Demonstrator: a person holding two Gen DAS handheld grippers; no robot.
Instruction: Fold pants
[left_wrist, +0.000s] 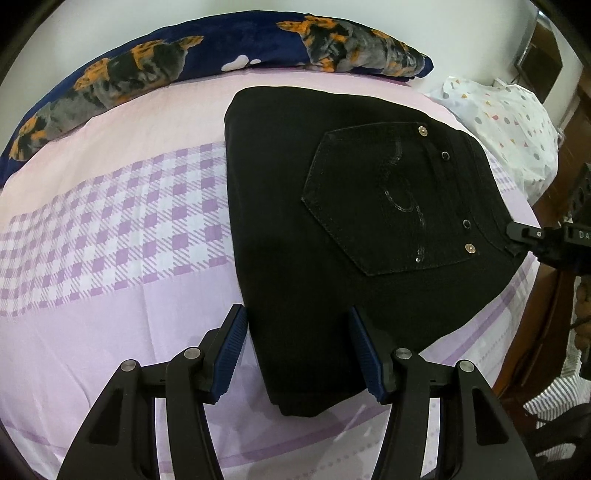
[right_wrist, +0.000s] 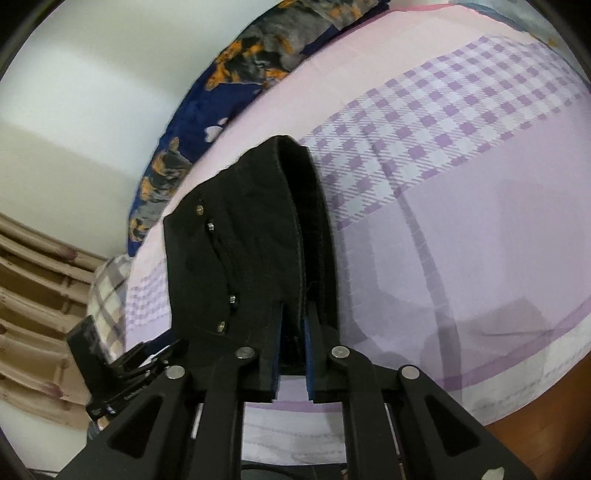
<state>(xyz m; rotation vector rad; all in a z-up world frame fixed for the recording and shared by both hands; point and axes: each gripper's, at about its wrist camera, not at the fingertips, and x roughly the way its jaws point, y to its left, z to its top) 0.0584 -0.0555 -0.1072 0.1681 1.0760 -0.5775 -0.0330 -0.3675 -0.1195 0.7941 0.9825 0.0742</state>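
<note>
Now black pants (left_wrist: 332, 221) folded on bed (left_wrist: 110, 332), long axis toward blanket-side edge. Right gripper (right_wrist: 293, 354) pinching waistband edge; left gripper (left_wrist: 299, 354) spread, straddling near folded corner, not pressing.

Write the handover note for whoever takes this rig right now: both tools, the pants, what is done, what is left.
Left tool: open, straddling the near edge of the black pants, gripping nothing.
Right tool: shut on the waistband end, by the pocket rivets.
Pants: on the pink checked bedsheet, already folded into a compact stack, back pocket facing up.
Done: the main folds, by the look of it.
Left: probably set the waistband end down, release, and square the edges; a further fold if a smaller bundle is wanted.
</note>
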